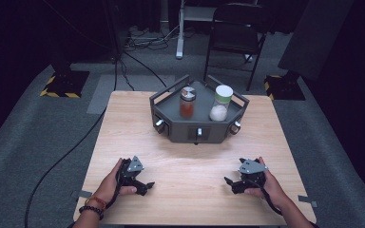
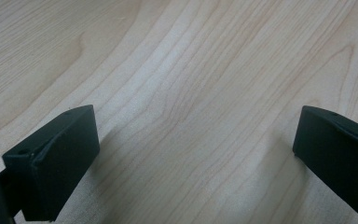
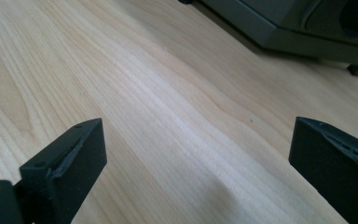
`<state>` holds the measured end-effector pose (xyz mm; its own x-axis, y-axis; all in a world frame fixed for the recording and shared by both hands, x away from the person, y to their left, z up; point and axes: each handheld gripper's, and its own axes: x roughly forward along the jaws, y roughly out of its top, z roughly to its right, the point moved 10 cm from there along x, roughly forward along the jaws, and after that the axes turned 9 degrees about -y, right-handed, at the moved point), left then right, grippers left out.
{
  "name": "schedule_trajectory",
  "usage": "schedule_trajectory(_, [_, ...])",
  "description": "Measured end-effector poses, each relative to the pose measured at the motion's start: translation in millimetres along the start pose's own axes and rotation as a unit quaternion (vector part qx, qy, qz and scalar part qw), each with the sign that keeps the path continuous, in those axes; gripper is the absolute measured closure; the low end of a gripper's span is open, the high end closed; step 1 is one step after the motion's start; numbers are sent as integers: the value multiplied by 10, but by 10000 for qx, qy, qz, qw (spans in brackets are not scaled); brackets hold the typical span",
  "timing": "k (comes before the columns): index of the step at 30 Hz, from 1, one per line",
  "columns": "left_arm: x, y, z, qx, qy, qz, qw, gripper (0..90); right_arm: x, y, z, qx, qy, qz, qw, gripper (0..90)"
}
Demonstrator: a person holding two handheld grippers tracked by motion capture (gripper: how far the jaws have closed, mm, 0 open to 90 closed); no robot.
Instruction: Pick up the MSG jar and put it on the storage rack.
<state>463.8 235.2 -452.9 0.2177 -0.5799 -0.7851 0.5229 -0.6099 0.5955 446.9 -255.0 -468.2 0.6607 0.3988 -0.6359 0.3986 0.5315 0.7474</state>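
Grey tray, multi-sided w/ raised rails, sits on the wooden surface at 12 o'clock, toward the far edge. Small metal knobs along its front wall, approx three visible.

Two jars stand upright in the tray, side by side but apart. Left jar: clear glass, dark metal-look lid, red-orange powder in the bottom half or so. Right jar: clear, white cap w/ a greenish band, white grains in the lower part. Neither leans on the rails as far as the high view tells.

Left tongs rest low on the surface at approx 7 o'clock, held in the person's left hand, beaded bracelet at the wrist. Jaws spread wide, nothing between them; the left gripper view has bare wood grain in the gap.

Right tongs at approx 5 o'clock, in the right hand, cable trailing back along the forearm. Jaws also spread wide, gripping nothing. In the right gripper view bare wood lies between the jaws, and the tray's lower front edge crosses the top right corner, blurred.

Both tongs point inward toward each other, well apart, w/ open surface between. Tray and jars lie well ahead of both: from the left tongs approx 1 o'clock, from the right tongs approx 11 o'clock. No contact between either tongs and tray or jars.
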Motion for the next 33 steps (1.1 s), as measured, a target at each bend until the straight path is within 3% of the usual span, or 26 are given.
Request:
schedule_trajectory(11, [0, 0, 0, 2, 0, -1, 10000, 2, 27, -131, 70, -28, 286, -248, 9993, 35])
schedule_trajectory(23, [0, 0, -1, 1, -2, -1, 10000, 2, 54, -222, 202, 464, 609, -381, 9963, 4])
schedule_trajectory(28, [0, 1, -2, 5, -6, -3, 10000, 2, 38, -262, 265, 547, 800, -471, 9942, 2])
schedule_trajectory(33, [0, 1, -2, 5, -6, -2, 10000, 2, 9, -302, 307, 478, 889, -450, 9939, 2])
